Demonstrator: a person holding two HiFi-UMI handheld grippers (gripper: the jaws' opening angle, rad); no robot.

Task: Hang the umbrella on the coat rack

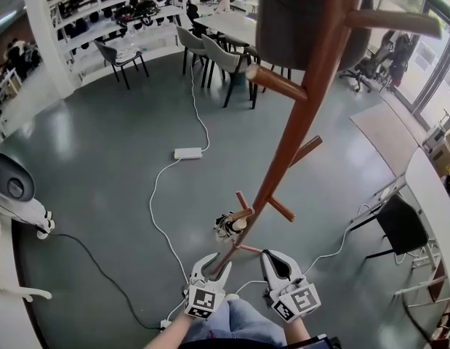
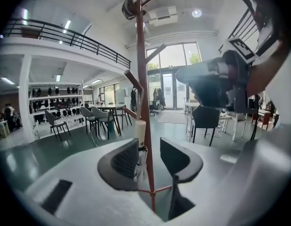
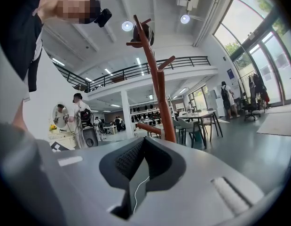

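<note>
Head view downward, gripper views low, rack [image 1: 301, 122] shared

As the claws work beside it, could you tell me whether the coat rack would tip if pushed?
Probably tippy: the coat rack is a tall, slim pole with a dark item hanging near its top. It is likely stiff: it looks like solid wood.

I see a white power strip [image 1: 188, 153] lying on the grey floor [image 1: 101, 166], with a white cable [image 1: 151, 195] running from it toward me. Grey chairs [image 1: 226, 60] stand at a far table [image 1: 232, 26] beside shelves [image 1: 112, 17] of dark gear. A black chair [image 1: 403, 225] sits at the right.
</note>
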